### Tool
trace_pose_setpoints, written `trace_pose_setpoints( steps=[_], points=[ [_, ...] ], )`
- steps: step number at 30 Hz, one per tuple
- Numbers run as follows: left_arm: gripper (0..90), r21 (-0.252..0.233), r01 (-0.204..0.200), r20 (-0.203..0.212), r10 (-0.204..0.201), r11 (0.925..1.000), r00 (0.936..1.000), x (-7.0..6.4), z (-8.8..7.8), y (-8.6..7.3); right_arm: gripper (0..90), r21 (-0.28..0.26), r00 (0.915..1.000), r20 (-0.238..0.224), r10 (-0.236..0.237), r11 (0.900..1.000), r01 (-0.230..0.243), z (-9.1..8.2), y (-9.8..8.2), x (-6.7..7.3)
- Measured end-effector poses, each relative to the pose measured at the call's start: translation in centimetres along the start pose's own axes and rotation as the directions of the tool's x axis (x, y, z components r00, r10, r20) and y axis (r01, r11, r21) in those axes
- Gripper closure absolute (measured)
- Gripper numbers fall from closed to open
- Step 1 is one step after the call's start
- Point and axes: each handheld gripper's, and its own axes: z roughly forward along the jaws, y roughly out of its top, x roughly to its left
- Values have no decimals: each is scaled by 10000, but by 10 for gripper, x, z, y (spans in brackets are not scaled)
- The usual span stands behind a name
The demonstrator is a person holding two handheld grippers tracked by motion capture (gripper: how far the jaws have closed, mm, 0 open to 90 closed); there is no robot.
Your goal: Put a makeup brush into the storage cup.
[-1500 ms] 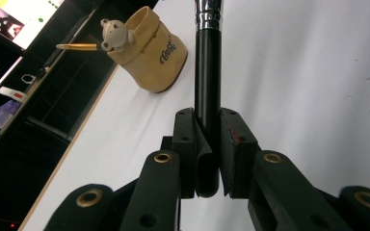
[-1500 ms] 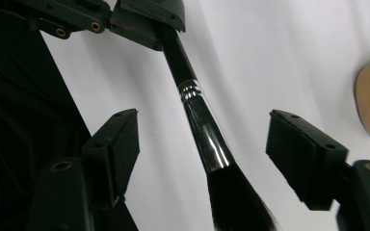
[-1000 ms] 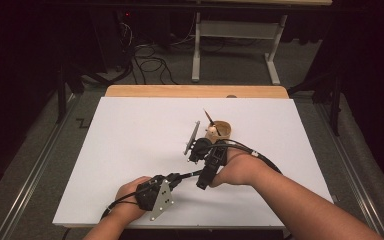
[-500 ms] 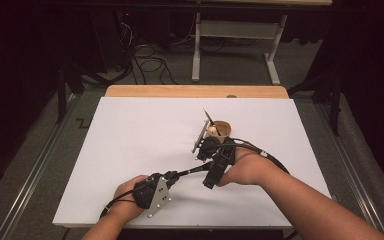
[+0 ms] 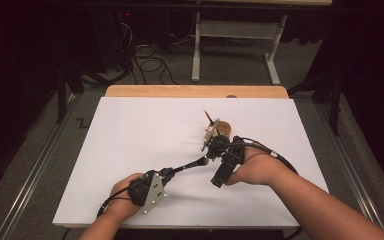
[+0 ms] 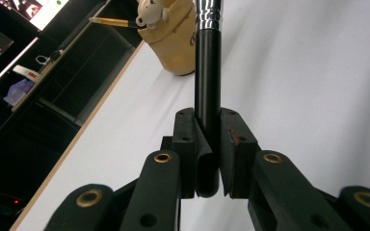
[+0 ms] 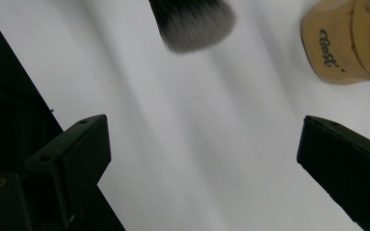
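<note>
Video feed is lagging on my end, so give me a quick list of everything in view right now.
makeup brush: one, black handle with silver ferrule, dark bristles, clamped in the left gripper, pointing toward the holder
brush holder: one, tan, right of centre on the sheet, a thin brush sticking out of it
white sheet: one, covering the table
wooden table: one, edge showing at the far side
left gripper: black, shut on the brush handle
right gripper: black, fingers wide open, beside the holder

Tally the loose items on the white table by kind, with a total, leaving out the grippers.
Makeup brush with black handle, clamped in the left gripper: 1
Tan holder cup: 1
Thin brush standing in the cup: 1
Total: 3
</note>
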Motion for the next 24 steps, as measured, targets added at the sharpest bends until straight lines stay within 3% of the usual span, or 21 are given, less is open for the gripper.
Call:
trace_pose_setpoints(
  steps=[15,24],
  points=[
    [789,78,316,-207,-314,9995,9993,7,-3,-6,67,19,9993,92,357,9994,-357,7,-18,-10],
    [789,113,358,-180,-356,9993,9992,7,-4,-6,70,-114,9968,49,793,9968,-793,26,-33,-16]
  ],
)
